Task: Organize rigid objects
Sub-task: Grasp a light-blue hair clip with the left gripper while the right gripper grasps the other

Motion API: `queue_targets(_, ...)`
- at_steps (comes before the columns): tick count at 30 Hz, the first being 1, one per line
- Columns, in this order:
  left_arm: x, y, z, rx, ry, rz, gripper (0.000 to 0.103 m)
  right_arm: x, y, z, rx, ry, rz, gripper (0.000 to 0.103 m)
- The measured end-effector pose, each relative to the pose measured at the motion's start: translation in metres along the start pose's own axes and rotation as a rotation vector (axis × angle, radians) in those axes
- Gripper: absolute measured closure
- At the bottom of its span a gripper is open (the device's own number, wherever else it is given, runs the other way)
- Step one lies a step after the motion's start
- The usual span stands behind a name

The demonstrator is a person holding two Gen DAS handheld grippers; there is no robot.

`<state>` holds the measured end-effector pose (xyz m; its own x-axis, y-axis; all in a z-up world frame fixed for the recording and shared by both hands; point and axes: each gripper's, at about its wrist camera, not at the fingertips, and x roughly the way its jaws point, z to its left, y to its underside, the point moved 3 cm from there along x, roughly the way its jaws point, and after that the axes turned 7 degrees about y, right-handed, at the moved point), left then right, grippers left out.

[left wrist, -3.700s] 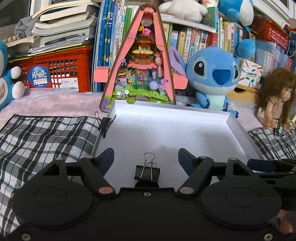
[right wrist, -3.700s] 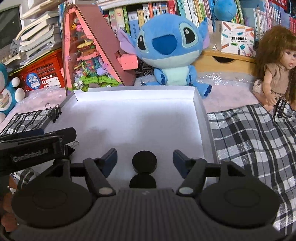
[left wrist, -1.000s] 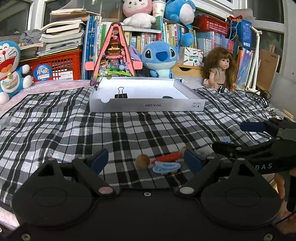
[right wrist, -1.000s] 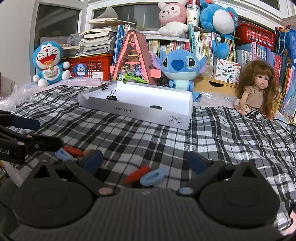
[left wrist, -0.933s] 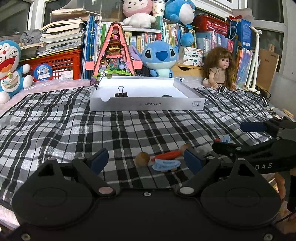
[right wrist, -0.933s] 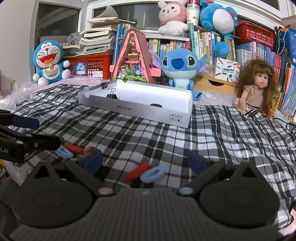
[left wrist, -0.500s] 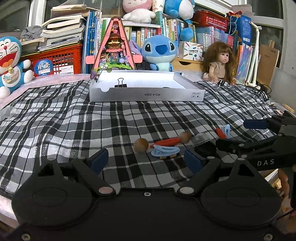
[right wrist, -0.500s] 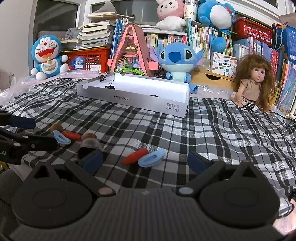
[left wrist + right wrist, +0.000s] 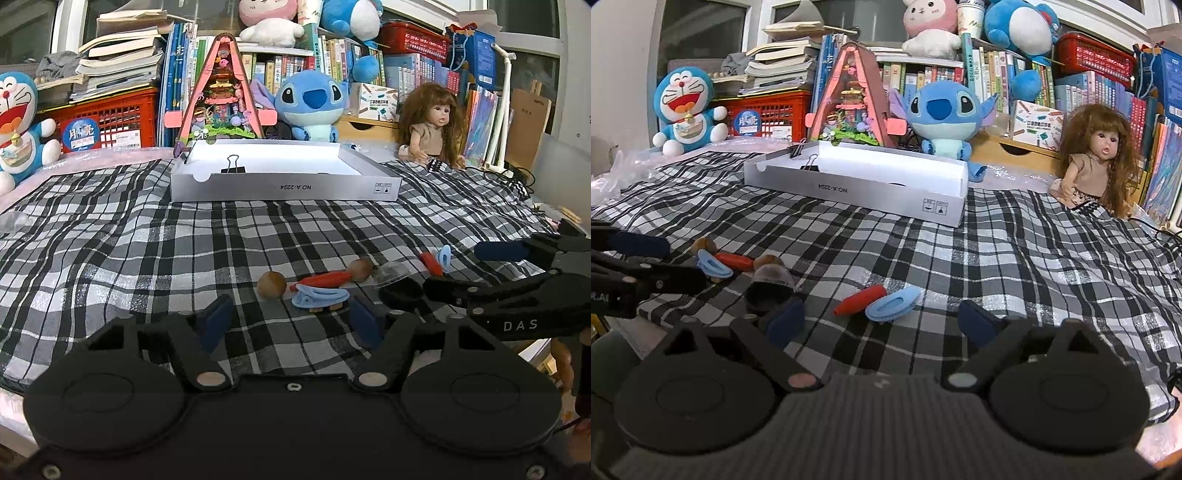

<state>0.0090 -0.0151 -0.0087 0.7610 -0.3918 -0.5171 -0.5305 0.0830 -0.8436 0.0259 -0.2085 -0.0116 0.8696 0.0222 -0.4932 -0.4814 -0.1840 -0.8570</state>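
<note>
Left gripper (image 9: 291, 321) gaped wide, empty; light-blue plastic clip (image 9: 320, 296) just ahead. Right gripper (image 9: 882, 325) likewise wide; red cylindrical peg (image 9: 860, 300) between its fingers.

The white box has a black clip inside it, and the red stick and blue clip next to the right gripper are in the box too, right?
Not quite. The black binder clip is in the white box, but the red stick and blue clip lie on the checked cloth, well short of the box. The right wrist view shows them just ahead of the right gripper, whose jaws are open.
</note>
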Motion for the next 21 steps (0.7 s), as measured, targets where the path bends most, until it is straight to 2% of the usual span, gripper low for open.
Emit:
queue_targets(3,0.0,-0.001,-0.002,-0.006,0.009,0.002,0.044,0.0,0.0,0.001,-0.011,0.005,-0.006,0.012)
queue_targets(13,0.009,-0.004,-0.015,-0.012,0.039,0.001,0.046,0.008,-0.006,-0.012,-0.047,-0.029,-0.016,0.023)
queue_targets(21,0.016,-0.003,-0.018,-0.014,0.032,0.001,0.051,0.001,-0.005,-0.028,-0.1,-0.059,-0.035,0.026)
